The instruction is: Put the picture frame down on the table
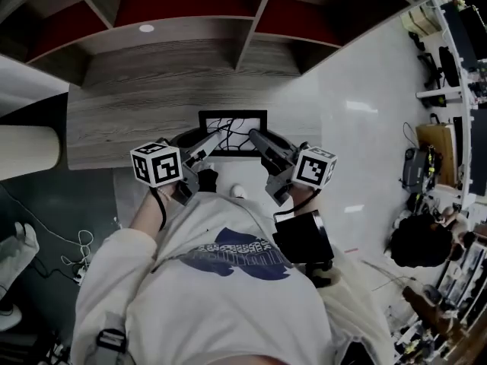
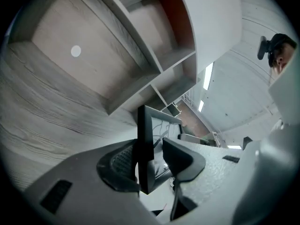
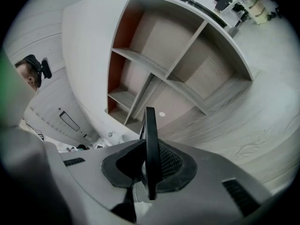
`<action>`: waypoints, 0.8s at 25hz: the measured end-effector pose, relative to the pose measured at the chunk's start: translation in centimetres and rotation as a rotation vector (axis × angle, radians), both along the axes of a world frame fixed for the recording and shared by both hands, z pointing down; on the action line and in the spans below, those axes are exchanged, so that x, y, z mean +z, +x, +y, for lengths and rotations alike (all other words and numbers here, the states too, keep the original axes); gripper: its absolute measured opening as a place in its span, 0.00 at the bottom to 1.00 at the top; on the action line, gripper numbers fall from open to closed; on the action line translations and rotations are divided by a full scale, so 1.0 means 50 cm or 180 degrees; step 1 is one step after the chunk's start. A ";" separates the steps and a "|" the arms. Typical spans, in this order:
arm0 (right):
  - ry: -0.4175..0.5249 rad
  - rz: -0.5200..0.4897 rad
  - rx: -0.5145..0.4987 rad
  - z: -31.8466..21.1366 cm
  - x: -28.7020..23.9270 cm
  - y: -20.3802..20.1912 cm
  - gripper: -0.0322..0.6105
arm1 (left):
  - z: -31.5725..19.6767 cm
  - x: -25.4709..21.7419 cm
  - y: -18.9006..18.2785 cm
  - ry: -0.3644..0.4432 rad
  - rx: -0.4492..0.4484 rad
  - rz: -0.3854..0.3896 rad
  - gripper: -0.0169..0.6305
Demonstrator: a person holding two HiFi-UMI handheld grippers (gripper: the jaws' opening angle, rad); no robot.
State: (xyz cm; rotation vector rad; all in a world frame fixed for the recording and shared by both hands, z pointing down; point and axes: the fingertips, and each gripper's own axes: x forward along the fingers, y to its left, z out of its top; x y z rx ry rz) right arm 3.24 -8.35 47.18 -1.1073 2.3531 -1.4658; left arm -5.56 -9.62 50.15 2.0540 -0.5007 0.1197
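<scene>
Left gripper (image 1: 204, 149), right gripper (image 1: 261, 143): each pinching one side edge of picture frame (image 1: 233, 128), held between them, table (image 1: 129, 116) beyond. Step: carrying. Next, probably: lower evenly, then release.

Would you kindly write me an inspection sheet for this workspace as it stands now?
Surface: wood-grain table, grey-brown.
Job's things: black picture frame held at the table's near edge; contact with the table cannot be told.
Clutter: small white disc in a shelf compartment.
Grippers: left gripper shut on the frame's left side; right gripper shut on its right side.
Cables: loose cables on the floor, left.
Surroundings: shelf unit with red backs behind the table; another person at right.
</scene>
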 end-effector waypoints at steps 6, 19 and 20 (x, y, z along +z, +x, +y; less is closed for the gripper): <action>-0.0322 0.0084 0.0107 -0.004 0.059 0.005 0.15 | -0.005 0.061 0.003 -0.0289 0.0098 -0.0202 0.27; -0.0981 0.0315 -0.0223 -0.019 0.258 0.009 0.15 | 0.012 0.264 0.002 -0.0647 -0.0345 -0.0898 0.29; -0.1016 0.0355 -0.0262 -0.021 0.267 0.009 0.15 | 0.013 0.271 0.001 -0.0677 -0.0407 -0.0924 0.29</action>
